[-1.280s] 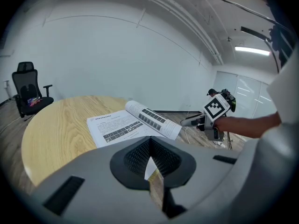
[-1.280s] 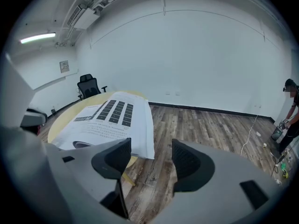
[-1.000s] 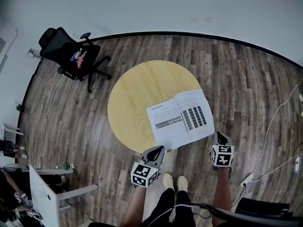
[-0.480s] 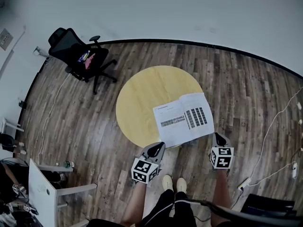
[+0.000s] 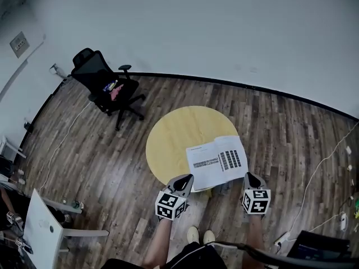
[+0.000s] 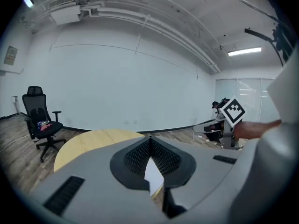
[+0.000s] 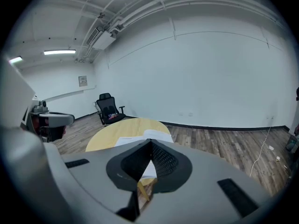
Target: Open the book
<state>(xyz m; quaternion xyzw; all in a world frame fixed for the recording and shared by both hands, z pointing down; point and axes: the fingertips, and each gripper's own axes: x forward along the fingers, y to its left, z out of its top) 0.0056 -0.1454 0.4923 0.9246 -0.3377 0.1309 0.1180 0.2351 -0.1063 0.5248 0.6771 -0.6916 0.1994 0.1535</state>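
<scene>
Open book (image 5: 217, 161) overhangs bench (image 5: 168, 136) rim at 5 o'clock. L tongs (image 5: 183, 179) & R tongs (image 5: 251, 178) both clenched, empty. Any nudge could tip it off.

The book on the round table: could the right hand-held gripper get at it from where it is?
Probably yes. The book lies open at the near edge of the table, the right hand-held gripper hangs just off its near right corner, and nothing stands between. Its jaws are shut.
</scene>
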